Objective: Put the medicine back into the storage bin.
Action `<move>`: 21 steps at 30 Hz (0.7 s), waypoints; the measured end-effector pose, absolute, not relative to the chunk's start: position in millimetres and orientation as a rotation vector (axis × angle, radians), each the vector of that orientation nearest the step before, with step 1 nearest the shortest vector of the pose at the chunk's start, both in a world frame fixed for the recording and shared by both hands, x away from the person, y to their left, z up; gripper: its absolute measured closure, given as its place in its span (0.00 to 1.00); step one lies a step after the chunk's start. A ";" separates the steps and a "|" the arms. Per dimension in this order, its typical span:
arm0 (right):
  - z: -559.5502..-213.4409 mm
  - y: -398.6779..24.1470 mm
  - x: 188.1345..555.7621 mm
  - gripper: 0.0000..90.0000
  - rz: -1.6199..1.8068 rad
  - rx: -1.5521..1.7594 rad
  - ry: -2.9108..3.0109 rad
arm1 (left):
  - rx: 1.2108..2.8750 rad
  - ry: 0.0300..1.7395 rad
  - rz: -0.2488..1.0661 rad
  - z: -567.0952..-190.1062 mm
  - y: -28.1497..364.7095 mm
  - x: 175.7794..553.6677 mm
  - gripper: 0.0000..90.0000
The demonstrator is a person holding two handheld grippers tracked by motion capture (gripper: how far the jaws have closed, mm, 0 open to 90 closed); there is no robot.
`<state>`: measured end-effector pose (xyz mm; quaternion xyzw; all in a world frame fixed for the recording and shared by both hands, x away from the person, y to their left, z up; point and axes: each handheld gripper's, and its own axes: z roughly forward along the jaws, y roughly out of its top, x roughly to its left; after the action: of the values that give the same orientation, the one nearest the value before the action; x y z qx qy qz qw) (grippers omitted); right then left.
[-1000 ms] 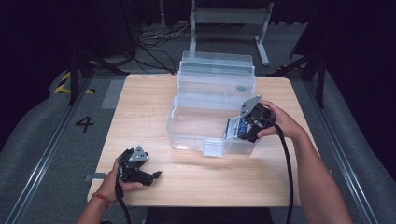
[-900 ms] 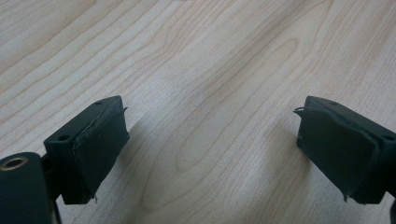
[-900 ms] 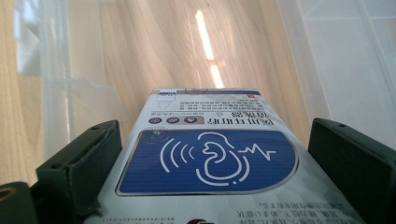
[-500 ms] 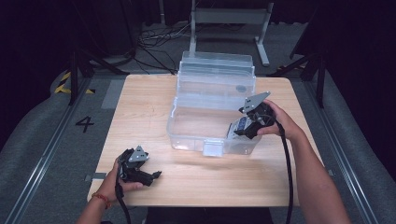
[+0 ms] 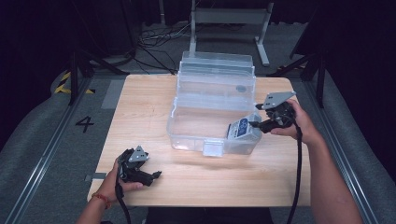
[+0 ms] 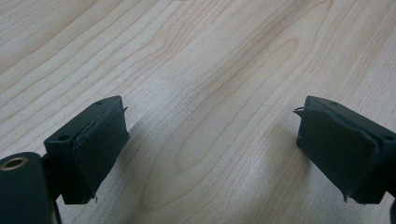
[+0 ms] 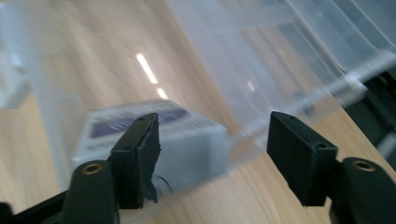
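The right gripper [image 5: 256, 123], jaws just narrowing on nothing, hovers by the white blue-labelled box [image 5: 243, 130] inside the clear plastic bin [image 5: 212, 105], seemingly having released it, while the left gripper [image 5: 156, 175] rests wide open on the wooden surface [image 5: 140, 112].

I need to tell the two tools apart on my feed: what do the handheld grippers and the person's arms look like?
Both are black. The left gripper and the right gripper each carry a grey three-cornered plate on top and trail a black cable. The pads are flat, black, rectangular blocks. The forearms are bare, with a reddish band at the left wrist.
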<state>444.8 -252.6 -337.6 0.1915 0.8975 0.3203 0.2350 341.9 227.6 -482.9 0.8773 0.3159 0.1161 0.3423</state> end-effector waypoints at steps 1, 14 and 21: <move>-337.6 -258.6 444.3 0.41 0.869 0.569 2.446 | 2.281 0.821 0.302 -482.9 227.6 341.9 0.10; -364.4 -252.5 450.9 0.41 0.757 0.610 2.493 | 2.281 0.823 0.303 -482.8 227.5 341.8 0.10; -365.2 -243.6 457.0 0.40 0.744 0.624 2.486 | 2.312 0.834 0.280 -475.0 222.0 344.7 0.20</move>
<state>457.0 -243.6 -365.2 0.2272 0.9056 0.2711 0.2340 344.7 222.0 -475.0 0.8829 0.3187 0.1071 0.3277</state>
